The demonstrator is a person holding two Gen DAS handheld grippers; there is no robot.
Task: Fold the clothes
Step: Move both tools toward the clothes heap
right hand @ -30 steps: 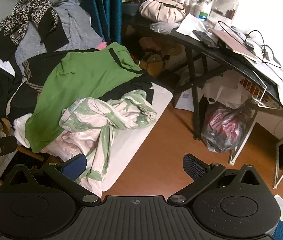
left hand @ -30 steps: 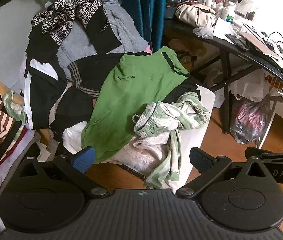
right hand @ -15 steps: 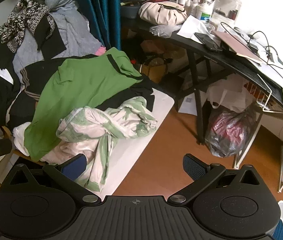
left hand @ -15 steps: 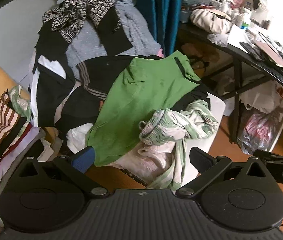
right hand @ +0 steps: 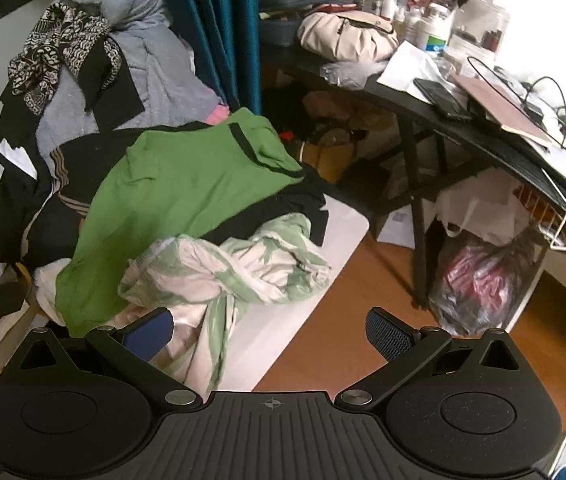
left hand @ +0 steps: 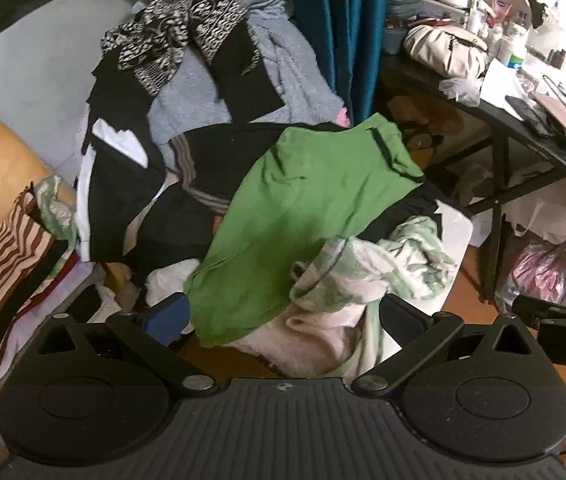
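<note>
While a small folded stack sits at lower left, most remains: the green shirt lies mid-frame on the unsorted heap. Left gripper and right gripper gape wide, empty.

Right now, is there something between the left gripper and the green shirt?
Nothing visible. The left gripper is open, and the green shirt's hem lies directly ahead; the crumpled green-and-white garment only overlaps its right side.
</note>
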